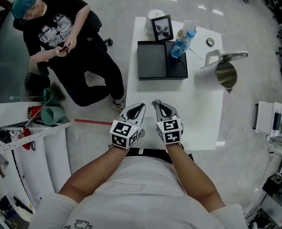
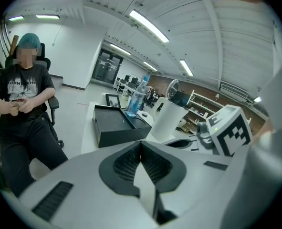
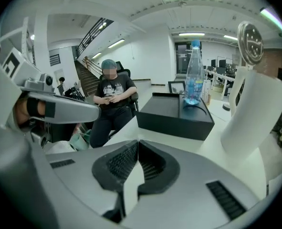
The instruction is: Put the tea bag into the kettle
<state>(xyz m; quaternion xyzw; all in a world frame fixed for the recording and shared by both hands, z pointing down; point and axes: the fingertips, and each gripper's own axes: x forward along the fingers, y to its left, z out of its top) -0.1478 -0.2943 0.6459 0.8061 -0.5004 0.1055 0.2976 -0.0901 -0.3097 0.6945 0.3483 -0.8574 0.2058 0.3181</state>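
Nothing of the task looks done yet. The left gripper (image 1: 137, 109) and right gripper (image 1: 161, 108) hover over the near side of the white table (image 1: 198, 123), both clenched on nothing. The kettle (image 1: 225, 73) stands well apart at the right with its lid open (no tea bag shows in any view).

kettle (image 1: 225, 74): shiny metal inside | box (image 1: 151, 60): matt blk | bottle (image 1: 180, 46): clear plastic

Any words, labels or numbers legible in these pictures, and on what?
No text reads clearly.
Seated person's T-shirt: white print, too blurred.
Water bottle: label too small.
Marker cubes: square patterns only, no letters.
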